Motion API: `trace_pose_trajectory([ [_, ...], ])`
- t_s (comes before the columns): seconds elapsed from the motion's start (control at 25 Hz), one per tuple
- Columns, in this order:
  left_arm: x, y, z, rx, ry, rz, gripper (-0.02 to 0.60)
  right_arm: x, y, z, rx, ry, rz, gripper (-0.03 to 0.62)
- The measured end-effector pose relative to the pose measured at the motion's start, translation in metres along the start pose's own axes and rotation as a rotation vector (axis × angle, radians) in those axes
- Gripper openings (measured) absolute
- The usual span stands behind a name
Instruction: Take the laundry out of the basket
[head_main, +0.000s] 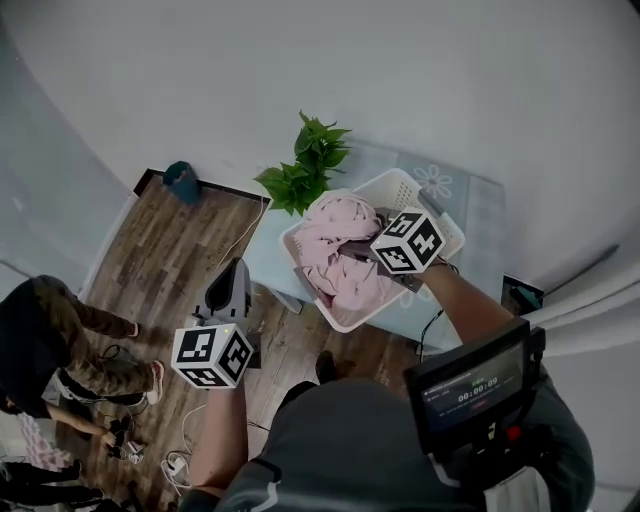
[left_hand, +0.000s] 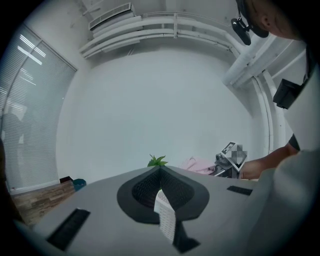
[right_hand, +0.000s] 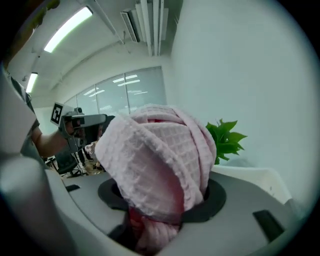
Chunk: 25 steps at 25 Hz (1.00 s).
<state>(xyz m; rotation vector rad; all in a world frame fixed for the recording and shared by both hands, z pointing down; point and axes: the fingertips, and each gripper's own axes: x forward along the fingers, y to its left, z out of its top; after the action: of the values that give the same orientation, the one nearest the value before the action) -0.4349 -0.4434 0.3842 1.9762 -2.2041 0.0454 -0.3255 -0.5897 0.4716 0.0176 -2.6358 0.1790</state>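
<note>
The pink laundry (right_hand: 159, 162), a waffle-weave cloth bunched in thick rolled folds, is clamped in the right gripper (right_hand: 161, 212). In the head view it lies heaped in the white basket (head_main: 408, 188) at centre frame. At lower left, the left gripper (left_hand: 160, 173) has its jaws together and holds nothing.

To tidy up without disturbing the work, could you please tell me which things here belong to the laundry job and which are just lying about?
Job: pink towel, clamped in the jaws of the right gripper; white basket.
Lying about: green plant; teal thing and cables on the floor.
</note>
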Motion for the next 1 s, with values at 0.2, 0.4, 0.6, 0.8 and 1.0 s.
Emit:
trace_pose_trajectory([
  [0.2, -0.033, -0.029, 0.011, 0.019, -0.031, 0.005, 0.003, -0.053, 0.023, 0.037, -0.002, -0.157, -0.046, 0.259],
  [0.4, -0.06, -0.055, 0.017, 0.049, -0.036, 0.02, 0.003, -0.098, 0.046, 0.069, -0.013, -0.276, -0.069, 0.259],
  [0.6, -0.078, -0.068, 0.016, 0.06, -0.041, 0.048, 0.003, -0.131, 0.064, 0.092, -0.042, -0.385, -0.084, 0.259],
  [0.8, -0.085, -0.071, 0.006, 0.067, -0.049, 0.089, 0.003, -0.147, 0.08, 0.109, -0.048, -0.468, -0.033, 0.261],
  [1.0, -0.077, -0.074, -0.012, 0.076, -0.062, 0.12, 0.003, -0.147, 0.082, 0.108, -0.068, -0.514, 0.021, 0.261],
])
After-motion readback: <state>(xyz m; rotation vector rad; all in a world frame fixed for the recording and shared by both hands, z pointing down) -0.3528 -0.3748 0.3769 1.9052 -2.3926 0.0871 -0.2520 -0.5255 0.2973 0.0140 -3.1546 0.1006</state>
